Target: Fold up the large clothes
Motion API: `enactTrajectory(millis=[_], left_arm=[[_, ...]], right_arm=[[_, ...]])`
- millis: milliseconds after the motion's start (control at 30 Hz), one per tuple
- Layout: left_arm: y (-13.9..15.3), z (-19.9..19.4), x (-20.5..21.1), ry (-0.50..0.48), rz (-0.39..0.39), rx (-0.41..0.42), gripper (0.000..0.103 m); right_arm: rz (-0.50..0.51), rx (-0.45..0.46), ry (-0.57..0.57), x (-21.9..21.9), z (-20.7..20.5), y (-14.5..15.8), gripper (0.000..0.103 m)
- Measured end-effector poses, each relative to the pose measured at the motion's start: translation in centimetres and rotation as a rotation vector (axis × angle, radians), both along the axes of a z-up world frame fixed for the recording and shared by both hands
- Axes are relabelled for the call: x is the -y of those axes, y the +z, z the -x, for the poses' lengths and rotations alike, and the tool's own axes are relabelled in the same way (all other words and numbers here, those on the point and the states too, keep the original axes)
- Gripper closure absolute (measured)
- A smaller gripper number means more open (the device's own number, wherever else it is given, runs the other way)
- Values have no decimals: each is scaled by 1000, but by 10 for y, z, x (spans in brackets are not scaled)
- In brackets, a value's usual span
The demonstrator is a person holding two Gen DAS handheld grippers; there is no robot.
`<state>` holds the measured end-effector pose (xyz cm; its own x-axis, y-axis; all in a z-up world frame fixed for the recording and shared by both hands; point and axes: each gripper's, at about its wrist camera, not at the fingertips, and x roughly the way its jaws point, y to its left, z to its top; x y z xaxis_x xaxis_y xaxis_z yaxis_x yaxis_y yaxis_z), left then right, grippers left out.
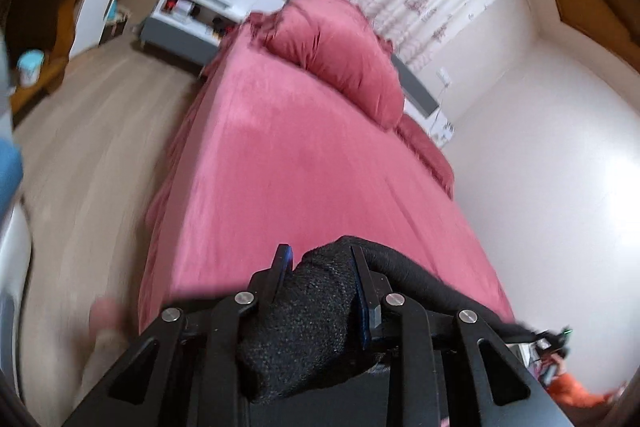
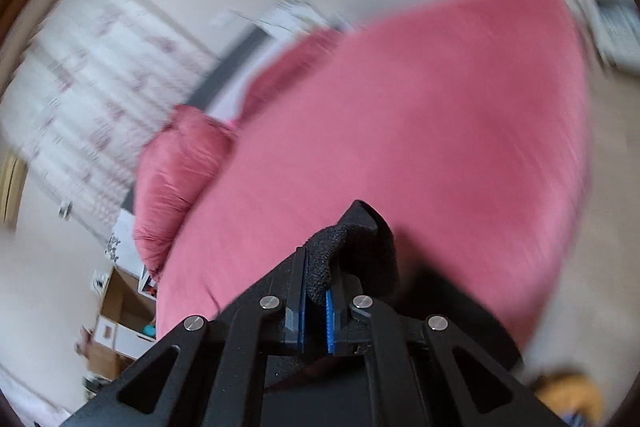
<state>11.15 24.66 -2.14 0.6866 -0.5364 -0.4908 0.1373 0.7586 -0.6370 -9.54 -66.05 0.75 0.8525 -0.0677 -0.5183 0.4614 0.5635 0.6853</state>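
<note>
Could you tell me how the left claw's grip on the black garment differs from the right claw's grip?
The left claw holds a thick bunched wad of the black garment, so its fingers stand well apart; the right claw pinches only a thin folded edge of it, fingers nearly together. The left view is fairly sharp, the right one blurred. Both grip the same knit fabric above the pink bed.

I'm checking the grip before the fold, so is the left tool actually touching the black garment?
Touching. The left wrist view shows the left tool with a thick bunch of the black garment pressed between its two fingers, filling the space between the blue pads.
</note>
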Motion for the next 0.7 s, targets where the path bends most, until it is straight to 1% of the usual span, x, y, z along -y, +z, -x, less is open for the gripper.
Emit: enactTrajectory(millis=[67, 100, 133, 167, 200, 233, 300, 433, 467, 533, 567, 633, 700], left_arm=[[-28, 22, 4, 3, -10, -86, 75], [-40, 31, 8, 6, -30, -123, 75], [-52, 39, 11, 22, -45, -157, 75], [-61, 46, 10, 46, -29, -180, 75], [-66, 51, 8, 69, -2, -189, 75], [-69, 54, 4, 100, 35, -188, 75], [-68, 55, 3, 145, 82, -182, 75], [-57, 50, 12, 160, 74, -173, 75], [-54, 49, 13, 169, 80, -173, 75], [-54, 46, 12, 178, 90, -180, 75], [-51, 45, 13, 182, 89, -179, 75], [-51, 46, 11, 188, 86, -175, 75], [-52, 46, 11, 205, 97, -186, 75]], right_arm=[[-114, -160, -76, 8, 26, -71, 96], [-208, -217, -101, 7, 39, -111, 94], [-262, -232, -128, 5, 49, -133, 89], [-298, -222, -162, 4, 58, -147, 84], [-334, -194, -196, 3, 66, -156, 77], [-379, -144, -227, 3, 74, -162, 73], [-399, -104, -244, 3, 81, -161, 71], [-403, -37, -229, 4, 75, -143, 61], [-405, -28, -232, 2, 75, -140, 60], [-420, -17, -245, 4, 75, -137, 54], [-431, -26, -261, 3, 77, -136, 54], [-447, -74, -338, 2, 86, -135, 54], [-409, -103, -511, -3, 109, -125, 53]])
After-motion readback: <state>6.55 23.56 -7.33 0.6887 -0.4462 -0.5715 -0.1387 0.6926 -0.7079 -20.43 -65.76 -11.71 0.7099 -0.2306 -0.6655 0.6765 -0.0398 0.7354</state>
